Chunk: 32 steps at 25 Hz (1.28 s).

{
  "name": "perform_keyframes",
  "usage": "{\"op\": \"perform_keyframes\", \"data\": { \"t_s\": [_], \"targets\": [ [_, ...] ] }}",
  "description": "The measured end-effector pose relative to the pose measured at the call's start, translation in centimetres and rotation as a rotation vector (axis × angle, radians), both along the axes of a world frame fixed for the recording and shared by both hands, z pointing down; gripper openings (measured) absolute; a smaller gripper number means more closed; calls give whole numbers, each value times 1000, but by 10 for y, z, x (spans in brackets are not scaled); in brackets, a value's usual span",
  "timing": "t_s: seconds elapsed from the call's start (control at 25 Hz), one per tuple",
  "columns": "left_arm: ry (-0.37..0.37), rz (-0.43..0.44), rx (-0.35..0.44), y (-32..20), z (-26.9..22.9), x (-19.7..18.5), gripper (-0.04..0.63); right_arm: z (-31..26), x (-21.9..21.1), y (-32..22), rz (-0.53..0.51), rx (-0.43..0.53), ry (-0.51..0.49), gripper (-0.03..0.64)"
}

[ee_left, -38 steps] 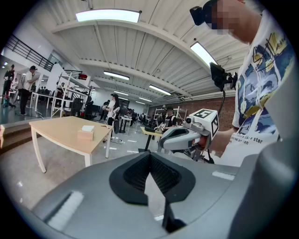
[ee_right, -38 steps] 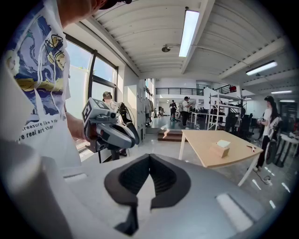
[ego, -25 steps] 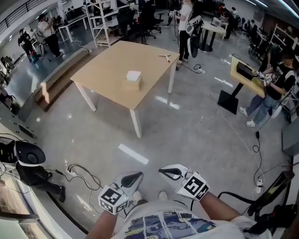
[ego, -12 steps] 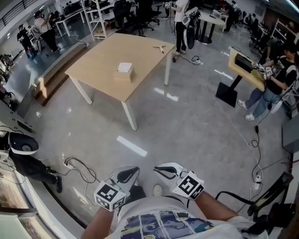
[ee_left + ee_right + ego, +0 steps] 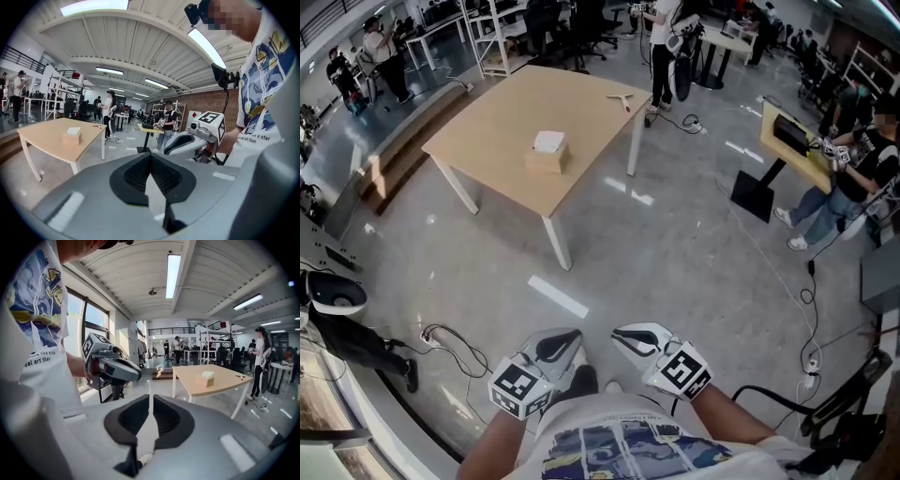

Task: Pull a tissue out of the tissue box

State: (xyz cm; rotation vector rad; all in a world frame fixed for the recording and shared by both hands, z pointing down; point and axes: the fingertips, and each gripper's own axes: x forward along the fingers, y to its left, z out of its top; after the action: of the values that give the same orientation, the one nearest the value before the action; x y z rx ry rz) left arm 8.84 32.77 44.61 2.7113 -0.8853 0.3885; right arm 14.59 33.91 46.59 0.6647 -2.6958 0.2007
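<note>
The tissue box (image 5: 548, 153), tan with a white tissue on top, stands near the middle of a light wooden table (image 5: 497, 112) far ahead across the grey floor. It also shows small in the left gripper view (image 5: 72, 135) and the right gripper view (image 5: 205, 378). Both grippers are held close to my body, far from the box. My left gripper (image 5: 574, 336) is shut and empty, its tips touching (image 5: 150, 154). My right gripper (image 5: 621, 334) is opening: a thin slit shows between its jaws (image 5: 150, 399), with nothing in it.
A small Y-shaped object (image 5: 622, 97) lies at the table's far corner. A standing desk (image 5: 789, 142) with a person beside it is on the right. Cables (image 5: 450, 342) trail over the floor at the lower left. Shelving, chairs and more people fill the background.
The table and box have slid left and slightly lower in the head view as I walk toward them. Both grippers keep their place in front of my body.
</note>
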Motion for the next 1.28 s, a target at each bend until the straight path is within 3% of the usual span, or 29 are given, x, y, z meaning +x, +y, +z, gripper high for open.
{"op": "perform_keyframes", "data": {
  "t_s": [0.24, 0.68, 1.28],
  "targets": [
    [33, 27, 18, -62, -11, -21, 2, -15, -24, -66, 8, 20, 33, 17],
    [26, 46, 2, -139, -2, -82, 2, -20, -80, -151, 22, 25, 51, 17],
    [16, -30, -20, -254, -1, -58, 2, -17, -59, -277, -55, 15, 29, 18]
  ]
}}
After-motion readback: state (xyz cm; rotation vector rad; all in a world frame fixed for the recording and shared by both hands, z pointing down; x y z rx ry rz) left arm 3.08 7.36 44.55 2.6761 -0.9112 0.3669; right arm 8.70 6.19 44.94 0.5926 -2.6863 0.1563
